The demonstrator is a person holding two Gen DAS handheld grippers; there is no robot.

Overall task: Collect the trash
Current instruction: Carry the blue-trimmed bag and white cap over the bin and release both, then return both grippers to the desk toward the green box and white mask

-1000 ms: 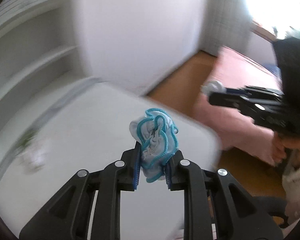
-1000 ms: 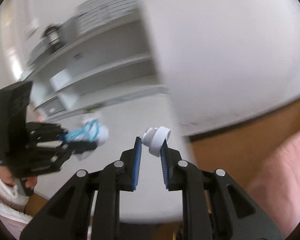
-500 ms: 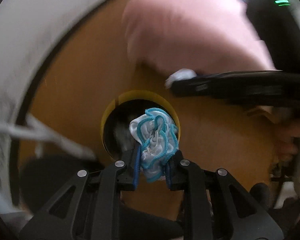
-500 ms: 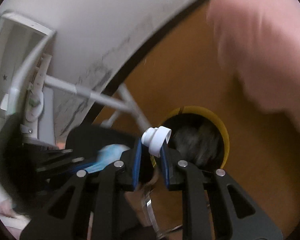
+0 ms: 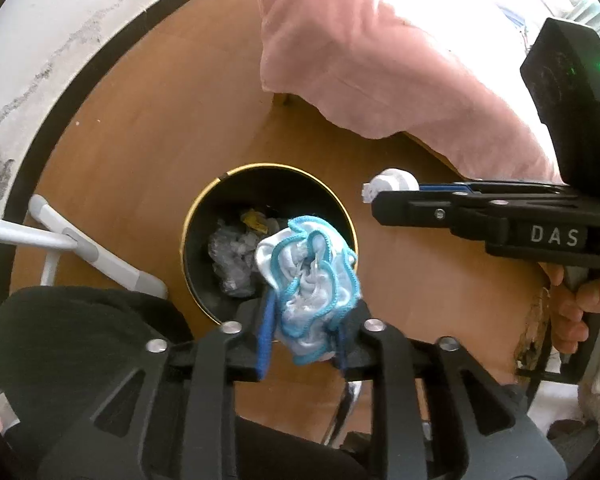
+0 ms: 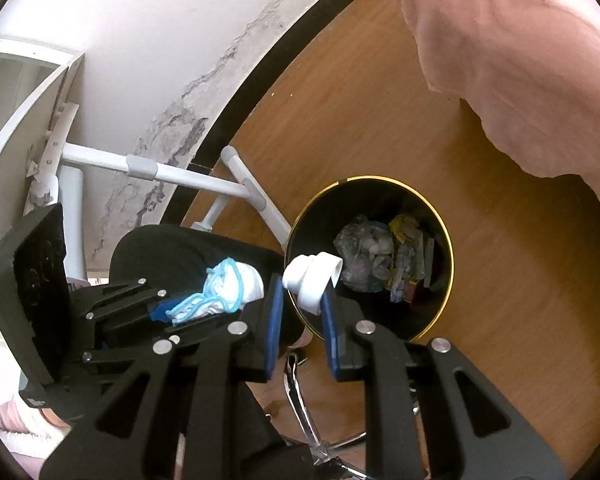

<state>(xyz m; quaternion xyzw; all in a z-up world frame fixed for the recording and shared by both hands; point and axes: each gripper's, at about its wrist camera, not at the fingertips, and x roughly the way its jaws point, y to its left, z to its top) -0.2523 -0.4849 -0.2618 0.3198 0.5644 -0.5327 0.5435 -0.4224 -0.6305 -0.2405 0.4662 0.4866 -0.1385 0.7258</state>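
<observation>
The left claw points down, and a crumpled white cloth with a blue edge sits between its blue pads. Its jaws are opening, and there is a gap beside the left pad, so the cloth lies loose there, just above the near rim of the bin.

The right claw is closed on a small white cap-like piece. It hangs over the near left rim of the bin. A hand holds this claw's handle.

Under both claws stands a round black trash bin with a gold rim on the brown wood floor. Inside it lie crumpled clear plastic and some coloured wrappers.

Left of the bin are white worktop legs and a black chair seat. Farther off, a pink blanket hangs down, and a scuffed white wall stands behind the legs.
</observation>
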